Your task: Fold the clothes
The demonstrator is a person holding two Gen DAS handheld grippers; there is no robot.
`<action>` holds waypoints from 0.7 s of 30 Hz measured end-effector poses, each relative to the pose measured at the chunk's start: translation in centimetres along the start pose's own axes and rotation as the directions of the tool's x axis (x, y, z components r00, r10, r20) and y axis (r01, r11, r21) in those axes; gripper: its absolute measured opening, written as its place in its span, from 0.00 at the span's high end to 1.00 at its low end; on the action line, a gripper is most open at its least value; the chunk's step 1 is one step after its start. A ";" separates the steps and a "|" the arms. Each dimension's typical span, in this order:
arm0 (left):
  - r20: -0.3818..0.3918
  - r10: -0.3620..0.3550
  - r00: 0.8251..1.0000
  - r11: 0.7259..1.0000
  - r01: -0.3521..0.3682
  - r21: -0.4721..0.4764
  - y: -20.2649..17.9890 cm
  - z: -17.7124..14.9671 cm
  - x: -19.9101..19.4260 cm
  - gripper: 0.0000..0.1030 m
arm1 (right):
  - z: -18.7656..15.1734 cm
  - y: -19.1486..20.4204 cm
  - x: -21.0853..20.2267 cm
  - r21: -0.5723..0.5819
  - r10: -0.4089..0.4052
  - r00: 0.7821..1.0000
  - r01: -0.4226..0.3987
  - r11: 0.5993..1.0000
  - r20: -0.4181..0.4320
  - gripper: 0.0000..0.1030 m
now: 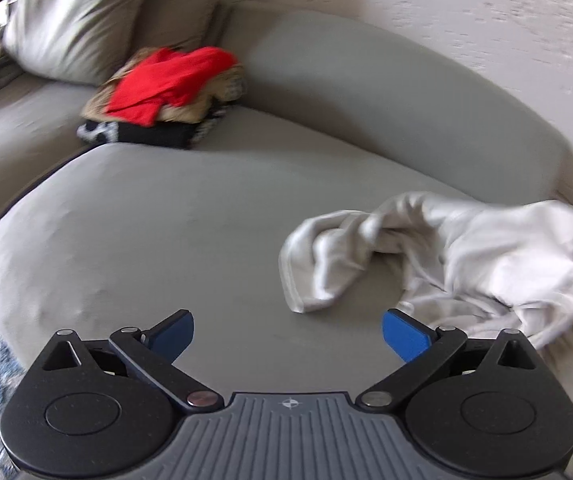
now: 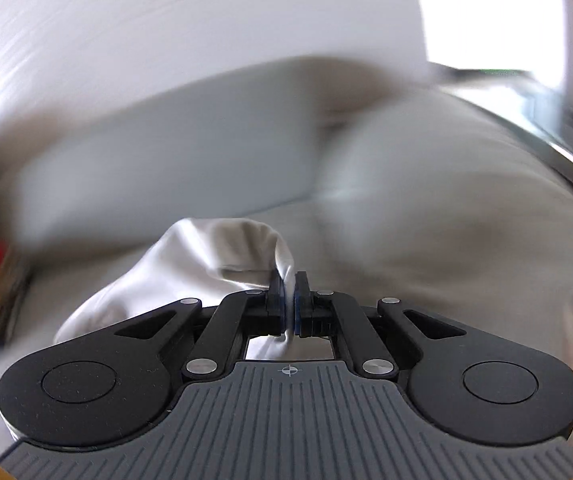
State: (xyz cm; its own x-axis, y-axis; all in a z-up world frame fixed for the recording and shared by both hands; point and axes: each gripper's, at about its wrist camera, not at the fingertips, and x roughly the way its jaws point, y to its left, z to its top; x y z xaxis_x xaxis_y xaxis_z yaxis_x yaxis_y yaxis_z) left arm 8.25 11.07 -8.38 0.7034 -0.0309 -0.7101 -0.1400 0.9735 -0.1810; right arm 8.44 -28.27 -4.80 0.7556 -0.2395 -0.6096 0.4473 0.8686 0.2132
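Presently: right tool (image 2: pixel 289 298), blue pads clamped on a fold of crumpled white cotton garment (image 1: pixel 446 252), lower right of frame on grey upholstered sofa (image 1: pixel 166 220). Left tool (image 1: pixel 288 336), spread wide, empty. Stack of red and tan folded clothes (image 1: pixel 166 92), upper left.

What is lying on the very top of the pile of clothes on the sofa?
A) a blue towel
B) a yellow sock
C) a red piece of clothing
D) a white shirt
C: in the left wrist view the red piece of clothing lies on top of the pile of clothes at the back of the sofa, above a tan layer and a black-and-white one.
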 end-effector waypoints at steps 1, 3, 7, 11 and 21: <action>-0.004 -0.022 1.000 1.000 0.022 0.020 -0.6 -0.2 0.0 0.02 | 0.2 -2.9 -0.3 0.051 -0.053 0.999 0.054 0.997 -0.009 0.97; -0.024 -0.069 0.997 0.996 0.070 0.048 -1.7 -0.8 0.3 0.02 | -0.6 -6.5 0.4 0.058 -0.096 0.989 0.103 0.993 -0.112 0.94; -0.128 -0.157 0.979 0.984 0.167 0.066 -4.3 -2.4 1.7 0.02 | -4.1 -10.7 1.0 0.078 -0.046 0.943 0.076 0.994 -0.329 0.68; -0.192 -0.192 0.962 0.970 0.216 0.114 -6.7 -4.2 2.2 0.02 | -6.8 -11.5 -1.7 0.130 0.096 0.938 -0.055 0.990 -0.333 0.47; -0.299 -0.176 0.938 0.984 0.158 -0.083 -9.5 -6.7 4.8 0.41 | -11.5 -8.4 -5.0 0.211 0.393 0.868 -0.341 0.916 -0.304 0.47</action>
State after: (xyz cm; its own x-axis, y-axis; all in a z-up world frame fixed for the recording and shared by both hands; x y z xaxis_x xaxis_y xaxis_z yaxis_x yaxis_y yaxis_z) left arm 8.32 0.16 -14.67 0.4758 -0.2683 -0.8376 -0.0842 0.9341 -0.3471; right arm -4.56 -29.43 -12.32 0.6858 0.2652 -0.6778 0.2534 0.7860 0.5639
